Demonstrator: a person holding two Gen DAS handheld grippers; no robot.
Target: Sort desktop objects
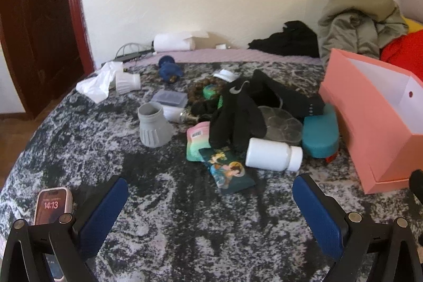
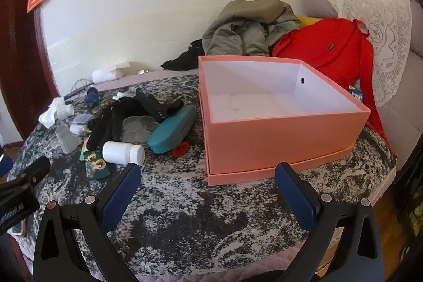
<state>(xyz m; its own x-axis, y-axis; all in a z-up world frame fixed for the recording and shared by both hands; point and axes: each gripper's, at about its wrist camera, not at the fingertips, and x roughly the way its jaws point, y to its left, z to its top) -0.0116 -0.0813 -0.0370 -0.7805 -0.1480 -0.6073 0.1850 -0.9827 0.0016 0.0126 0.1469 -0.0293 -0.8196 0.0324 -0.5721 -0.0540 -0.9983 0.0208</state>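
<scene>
Pink box shows its bare inside only rightward; phone only leftward; both grippers gape.

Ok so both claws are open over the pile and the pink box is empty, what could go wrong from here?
1. The white bottle lies on its side, so it may roll when a claw nudges it.
2. The black gloves drape over the clear tray and packets; lifting one could drag the others.
3. The phone sits beside the left claw, near the edge, and could get knocked off.
</scene>
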